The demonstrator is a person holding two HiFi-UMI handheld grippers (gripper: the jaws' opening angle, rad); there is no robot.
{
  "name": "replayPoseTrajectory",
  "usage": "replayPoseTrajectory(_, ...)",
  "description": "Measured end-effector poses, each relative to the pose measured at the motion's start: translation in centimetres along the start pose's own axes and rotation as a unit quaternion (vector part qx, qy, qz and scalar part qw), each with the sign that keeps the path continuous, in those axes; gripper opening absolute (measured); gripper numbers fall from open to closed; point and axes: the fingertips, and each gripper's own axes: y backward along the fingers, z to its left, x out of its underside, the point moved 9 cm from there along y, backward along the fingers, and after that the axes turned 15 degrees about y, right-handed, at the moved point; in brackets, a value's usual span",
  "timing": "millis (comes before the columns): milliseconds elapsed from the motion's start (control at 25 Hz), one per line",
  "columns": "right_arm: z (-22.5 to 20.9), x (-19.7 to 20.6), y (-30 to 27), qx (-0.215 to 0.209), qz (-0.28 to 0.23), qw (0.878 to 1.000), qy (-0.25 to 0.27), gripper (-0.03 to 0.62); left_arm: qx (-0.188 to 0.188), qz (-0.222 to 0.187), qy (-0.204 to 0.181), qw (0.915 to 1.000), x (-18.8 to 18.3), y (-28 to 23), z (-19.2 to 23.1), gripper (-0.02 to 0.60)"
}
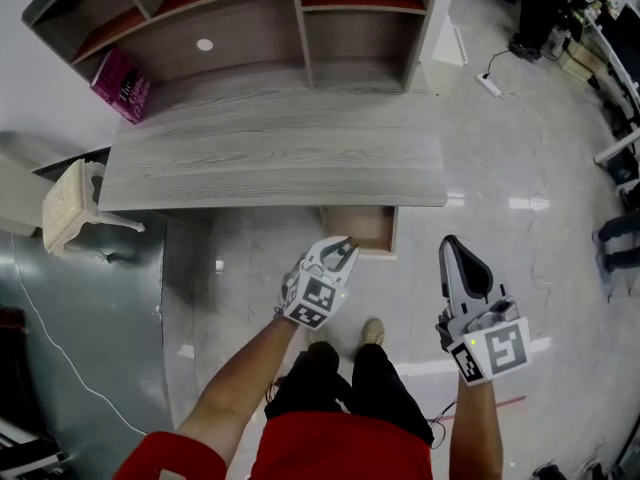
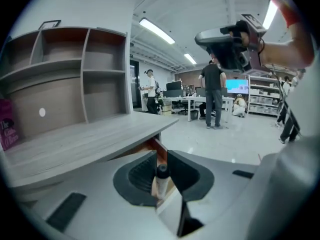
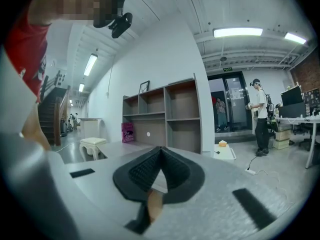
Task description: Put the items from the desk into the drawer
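Observation:
The grey wood desk [image 1: 270, 153] carries a pink box [image 1: 122, 84] at its back left, under the shelf unit [image 1: 250, 13]. A wooden drawer [image 1: 360, 226] stands open below the desk's front edge. My left gripper [image 1: 345, 244] sits just in front of the drawer, shut on a white marker with a black cap [image 2: 161, 176]. The left gripper view shows that gripper [image 2: 161, 156] aimed at the drawer's brown wood [image 2: 150, 148]. Further right, over the floor, my right gripper [image 1: 450, 243] is shut. The right gripper view shows the gripper [image 3: 160, 150] with its pads together and nothing between them.
A cream stool [image 1: 70, 206] stands left of the desk. A power strip with its cable [image 1: 490, 84] lies on the floor at the back right. The person's shoes [image 1: 372, 332] are on the glossy floor below the drawer. Other people [image 2: 212, 96] stand far off among office desks.

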Motion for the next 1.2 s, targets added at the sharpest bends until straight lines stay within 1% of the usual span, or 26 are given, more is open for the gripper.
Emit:
replayPoseTrajectory(160, -0.2, 0.9, -0.3, -0.008, 0.009, 1.000, 0.000, 0.003, -0.002, 0.024, -0.012, 0.9996, 1.6, -2.6, 1.0, 0.057)
replayPoseTrajectory(440, -0.6, 3.1, -0.2, -0.011, 0.028, 0.999, -0.011, 0.003, -0.007, 0.033, -0.015, 0.9993, 2.0, -4.8, 1.6, 0.057)
replayPoseTrajectory(480, -0.6, 3.3, -0.2, -0.012, 0.029, 0.999, -0.012, 0.003, -0.008, 0.032, -0.015, 0.9994, 2.0, -4.9, 1.6, 0.065)
replayPoseTrajectory(600, -1.0, 3.6, -0.4, -0.012, 0.031, 0.999, -0.014, 0.003, -0.012, 0.025, -0.013, 0.9995, 1.9, -5.2, 1.9, 0.089)
replayPoseTrajectory(760, -1.3, 4.2, -0.7, -0.014, 0.032, 0.999, -0.019, 0.003, -0.020, 0.013, -0.019, 0.9995, 1.3, -5.0, 2.2, 0.091)
replayPoseTrajectory(1040, -1.4, 4.6, -1.9, -0.027, 0.026, 0.999, -0.027, 0.003, -0.023, -0.048, -0.016, 0.9985, -2.2, -2.7, 1.9, 0.091)
replayPoseTrajectory(1120, -1.3, 4.5, -2.3, -0.031, 0.021, 0.999, -0.029, 0.003, -0.025, -0.060, -0.015, 0.9978, -3.0, -1.9, 1.7, 0.086)
replayPoseTrajectory(1200, -1.3, 4.2, -2.5, -0.033, 0.017, 0.999, -0.030, 0.003, -0.030, -0.063, -0.011, 0.9975, -3.0, -0.9, 1.4, 0.080)
